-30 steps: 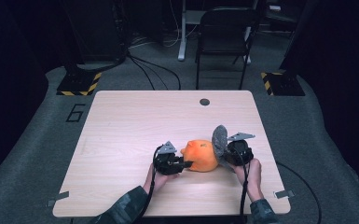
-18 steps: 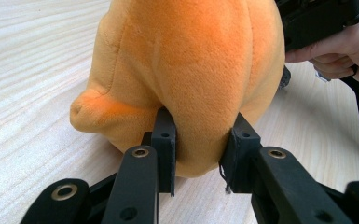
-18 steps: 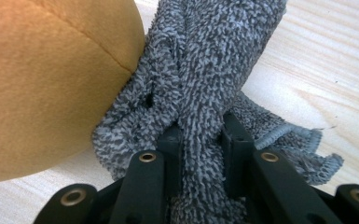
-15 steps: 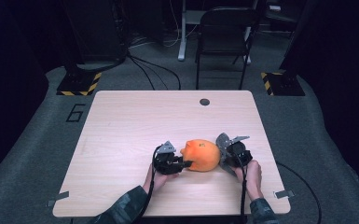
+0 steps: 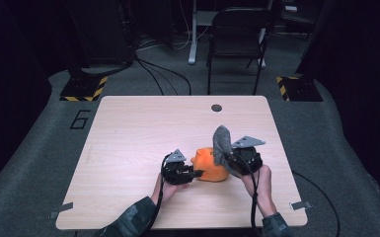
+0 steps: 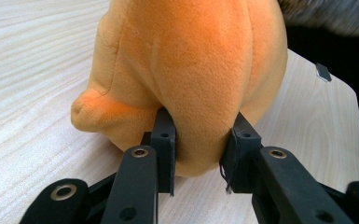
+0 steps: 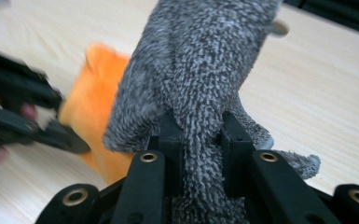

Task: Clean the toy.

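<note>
An orange plush toy (image 5: 211,165) lies on the wooden table (image 5: 138,128), right of centre near the front. My left gripper (image 5: 196,173) is shut on its left side; in the left gripper view both pads pinch a fold of the orange plush toy (image 6: 191,70). My right gripper (image 5: 229,157) is shut on a grey fuzzy cloth (image 5: 221,143), which stands up above the toy's right side. The right gripper view has the grey cloth (image 7: 200,79) squeezed between the jaws, the orange toy (image 7: 93,98) behind it and the left gripper (image 7: 67,140) at the left.
A small dark round hole (image 5: 216,107) sits near the table's far edge. A black chair (image 5: 237,44) stands behind the table, with cables on the grey floor. Tape marks (image 5: 301,205) lie at the front corners.
The right gripper dipped toward the toy half a second ago, then rose again with the grey cloth lifted upright. The left gripper and the toy stayed in place.
</note>
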The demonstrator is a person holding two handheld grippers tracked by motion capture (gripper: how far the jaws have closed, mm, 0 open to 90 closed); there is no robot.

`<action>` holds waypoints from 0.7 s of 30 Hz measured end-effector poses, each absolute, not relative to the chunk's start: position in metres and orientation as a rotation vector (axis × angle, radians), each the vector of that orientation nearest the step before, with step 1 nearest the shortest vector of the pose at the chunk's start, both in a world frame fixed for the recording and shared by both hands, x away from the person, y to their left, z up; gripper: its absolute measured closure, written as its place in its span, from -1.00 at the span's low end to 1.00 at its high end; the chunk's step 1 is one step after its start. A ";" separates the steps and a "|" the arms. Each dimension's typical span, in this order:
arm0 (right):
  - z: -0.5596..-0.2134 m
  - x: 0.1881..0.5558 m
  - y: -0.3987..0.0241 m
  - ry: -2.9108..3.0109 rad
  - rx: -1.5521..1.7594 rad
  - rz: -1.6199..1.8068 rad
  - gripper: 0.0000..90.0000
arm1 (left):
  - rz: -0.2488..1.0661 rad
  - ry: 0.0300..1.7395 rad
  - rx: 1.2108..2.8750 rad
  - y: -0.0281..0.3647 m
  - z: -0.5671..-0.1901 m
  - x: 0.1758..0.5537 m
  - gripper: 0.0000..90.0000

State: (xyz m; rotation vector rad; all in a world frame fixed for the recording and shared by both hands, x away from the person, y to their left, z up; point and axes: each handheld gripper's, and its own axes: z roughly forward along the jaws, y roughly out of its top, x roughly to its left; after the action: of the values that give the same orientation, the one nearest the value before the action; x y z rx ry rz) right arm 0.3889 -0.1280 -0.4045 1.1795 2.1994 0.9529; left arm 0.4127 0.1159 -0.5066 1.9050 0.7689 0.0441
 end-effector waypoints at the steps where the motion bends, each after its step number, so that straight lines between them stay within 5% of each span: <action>1: -0.409 0.391 -0.125 2.213 1.176 0.919 0.66 | 0.038 0.777 1.904 0.116 -0.507 0.412 0.54; 9: -0.430 0.400 -0.123 2.218 1.189 0.879 0.69 | 0.049 0.744 1.920 0.115 -0.506 0.413 0.40; 17: -0.434 0.404 -0.127 2.215 1.209 0.883 0.69 | 0.069 0.662 1.942 0.119 -0.505 0.418 -0.30; 21: -0.435 0.406 -0.128 2.215 1.215 0.889 0.69 | 0.217 0.569 1.986 0.122 -0.500 0.414 -0.61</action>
State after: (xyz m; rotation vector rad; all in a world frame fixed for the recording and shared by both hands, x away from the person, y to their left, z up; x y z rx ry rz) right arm 0.4056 -0.1278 -0.4348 1.2146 2.2145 0.8892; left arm 0.4143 0.1218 -0.4998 1.9861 0.5689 0.2171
